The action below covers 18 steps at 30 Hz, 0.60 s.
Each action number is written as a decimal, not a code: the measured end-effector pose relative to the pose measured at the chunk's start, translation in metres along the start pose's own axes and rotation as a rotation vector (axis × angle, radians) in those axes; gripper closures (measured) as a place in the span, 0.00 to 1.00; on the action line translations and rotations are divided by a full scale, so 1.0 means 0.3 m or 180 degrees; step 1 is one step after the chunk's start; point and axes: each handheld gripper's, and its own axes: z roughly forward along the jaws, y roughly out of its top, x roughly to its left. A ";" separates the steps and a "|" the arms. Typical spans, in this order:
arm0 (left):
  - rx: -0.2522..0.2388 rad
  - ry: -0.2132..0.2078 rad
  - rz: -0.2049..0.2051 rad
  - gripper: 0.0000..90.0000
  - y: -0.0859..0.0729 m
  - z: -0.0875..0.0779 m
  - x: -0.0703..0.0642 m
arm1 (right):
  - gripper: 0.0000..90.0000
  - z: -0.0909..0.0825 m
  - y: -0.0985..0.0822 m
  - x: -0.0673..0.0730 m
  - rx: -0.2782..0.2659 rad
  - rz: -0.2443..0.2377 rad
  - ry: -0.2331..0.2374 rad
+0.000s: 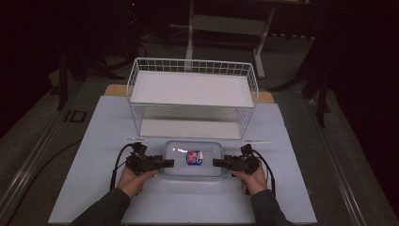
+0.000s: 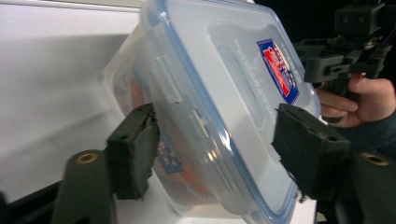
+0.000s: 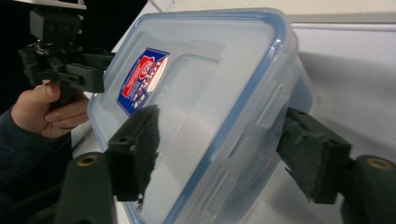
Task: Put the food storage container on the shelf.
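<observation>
Both grippers flank a clear plastic food container with a blue-rimmed snap lid, which lies on the white table mat just in front of a white wire two-tier rack. From the high view, the left gripper points in at the container's left short end and the right gripper at its right short end, so the box's long axis runs straight from one tool to the other. Each hand is equally near its own end. The forearms come up from the bottom edge, and the left hand and right hand hold their tools level and turned inward.

Along the left gripper's jaws, the container's end sits between the two black pads, one under the base side, one over the lid with its red and blue label. A sliver of space shows at the lid-side pad, so the jaws straddle the box without clamping it.

Seen from the right gripper, the other end is likewise bracketed, lid toward one pad and base wall toward the other. The pads look very close, but I cannot tell whether they press yet. A two-handed lift would need both ends squeezed evenly.
</observation>
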 end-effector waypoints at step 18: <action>-0.0066 -0.0006 0.0135 0.55 -0.041 -0.055 -0.050 | 0.51 -0.061 -0.053 0.086 -0.0118 -0.0338 -0.0146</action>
